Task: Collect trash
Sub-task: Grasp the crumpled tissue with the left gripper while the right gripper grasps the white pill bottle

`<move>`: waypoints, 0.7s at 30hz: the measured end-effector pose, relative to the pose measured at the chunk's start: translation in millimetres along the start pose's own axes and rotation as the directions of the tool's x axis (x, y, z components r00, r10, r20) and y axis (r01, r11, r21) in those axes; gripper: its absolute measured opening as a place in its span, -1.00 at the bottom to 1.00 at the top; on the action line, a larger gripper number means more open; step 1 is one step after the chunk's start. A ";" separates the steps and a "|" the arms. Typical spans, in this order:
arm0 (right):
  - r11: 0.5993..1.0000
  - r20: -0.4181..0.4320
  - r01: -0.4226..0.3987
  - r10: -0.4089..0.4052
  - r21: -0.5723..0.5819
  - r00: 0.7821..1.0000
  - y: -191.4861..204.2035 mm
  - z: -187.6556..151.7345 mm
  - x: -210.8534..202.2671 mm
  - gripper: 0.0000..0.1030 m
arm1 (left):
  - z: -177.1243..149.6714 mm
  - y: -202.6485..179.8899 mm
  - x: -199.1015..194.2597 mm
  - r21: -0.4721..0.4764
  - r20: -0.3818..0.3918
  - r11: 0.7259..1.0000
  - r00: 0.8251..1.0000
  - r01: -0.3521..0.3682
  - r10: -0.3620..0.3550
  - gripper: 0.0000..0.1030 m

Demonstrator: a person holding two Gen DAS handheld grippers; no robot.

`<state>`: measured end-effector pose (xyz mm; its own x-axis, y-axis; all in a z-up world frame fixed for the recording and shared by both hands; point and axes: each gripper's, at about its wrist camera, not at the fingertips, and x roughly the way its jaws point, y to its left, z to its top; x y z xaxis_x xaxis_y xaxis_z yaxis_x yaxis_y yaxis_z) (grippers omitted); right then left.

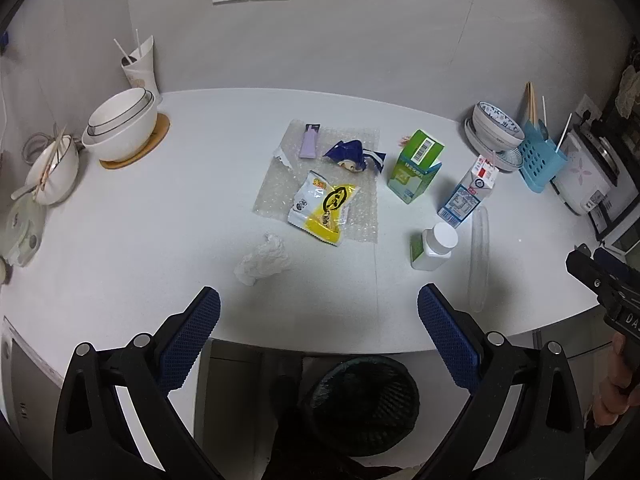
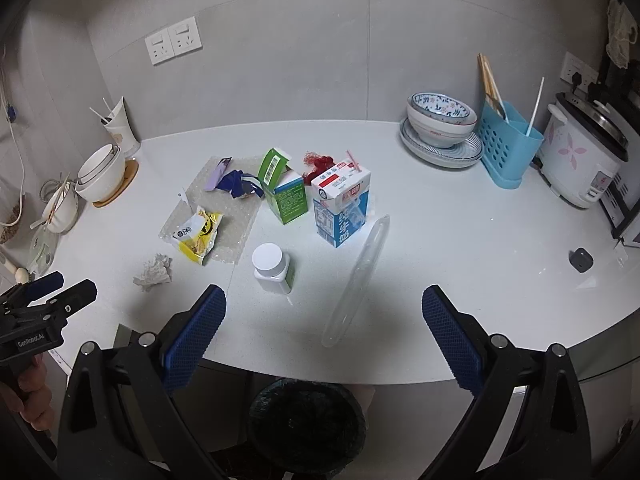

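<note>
Trash lies on the white counter [image 1: 160, 208]: a crumpled tissue [image 1: 264, 260], a yellow snack wrapper [image 1: 322, 210], a blue wrapper [image 1: 354, 154], a purple tube [image 1: 310, 142], all but the tissue on bubble wrap [image 1: 276, 192]. A green carton [image 1: 416, 168], a milk carton [image 1: 470, 192], a white pill bottle [image 1: 434, 246] and a clear plastic sleeve [image 1: 480, 256] stand or lie to the right. A black bin [image 1: 364, 400] sits below the counter edge. My left gripper [image 1: 318, 312] is open and empty above the front edge. My right gripper [image 2: 324, 312] is open and empty, near the sleeve [image 2: 358, 276].
White bowls [image 1: 124, 124] on a wooden coaster and a bowl with chopsticks [image 1: 54, 170] stand at the left. Patterned bowls [image 2: 440, 120], a blue utensil holder [image 2: 508, 140] and a rice cooker [image 2: 580, 156] stand at the right. A small dark object [image 2: 581, 259] lies near the right edge.
</note>
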<state>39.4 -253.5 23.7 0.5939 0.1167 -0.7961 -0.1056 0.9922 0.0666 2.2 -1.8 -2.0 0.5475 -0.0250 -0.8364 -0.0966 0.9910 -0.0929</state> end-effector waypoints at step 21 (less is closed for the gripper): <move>0.999 -0.178 0.040 -0.044 -0.023 0.983 50.9 14.2 147.0 0.71 | 15.6 75.1 142.0 -0.009 -0.182 1.000 0.983 -0.025 0.023 0.83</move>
<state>132.7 -185.3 -81.4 0.4461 0.0636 -0.8927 -0.0996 0.9948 0.0210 85.7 71.2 -119.3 0.3850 -0.0258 -0.9226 -0.1181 0.9900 -0.0769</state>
